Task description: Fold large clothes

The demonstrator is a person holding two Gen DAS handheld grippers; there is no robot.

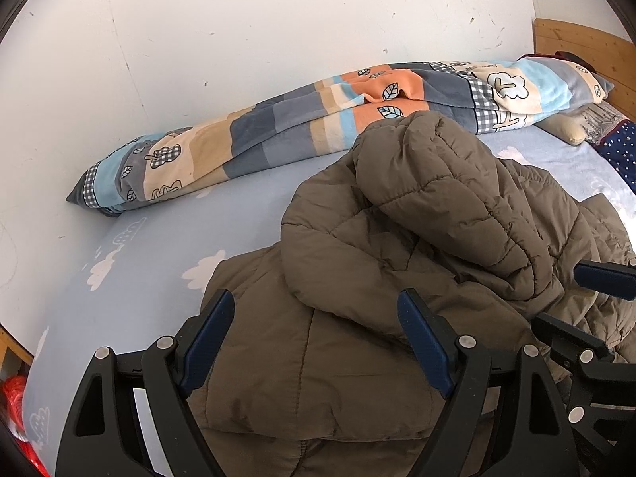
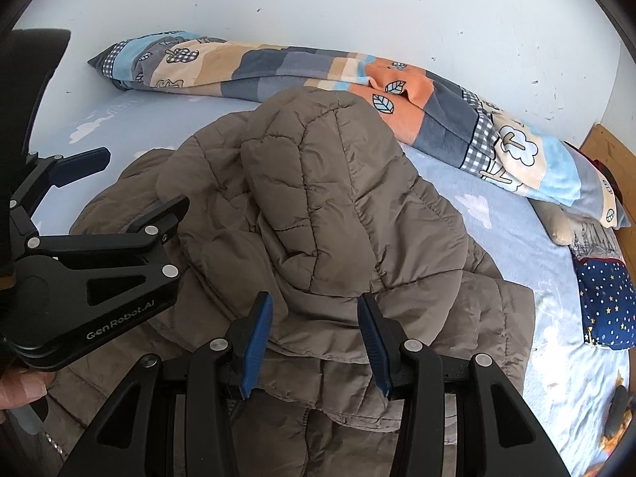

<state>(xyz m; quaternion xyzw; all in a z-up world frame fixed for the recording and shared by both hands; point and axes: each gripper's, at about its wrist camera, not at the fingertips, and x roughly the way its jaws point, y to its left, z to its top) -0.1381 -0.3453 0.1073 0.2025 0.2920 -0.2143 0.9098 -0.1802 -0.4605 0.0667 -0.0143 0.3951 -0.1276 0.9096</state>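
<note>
Brown puffer jacket (image 1: 417,246) lay bunched on the bed sheet (image 1: 159,246), hood flopped over the body, just in front of the rolled patchwork blanket (image 1: 278,135) by the wall. Left gripper (image 1: 314,342) was wide open above the jacket's lower part, nothing clamped. Right gripper (image 2: 314,338) was abt half open, jaws either side of the hood edge; can't tell if pads actually touched the fabric.

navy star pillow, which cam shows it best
Right wrist view: the navy star pillow lies nearly whole at the bed's right edge. The left wrist view catches only a small slice at its right border.
</note>
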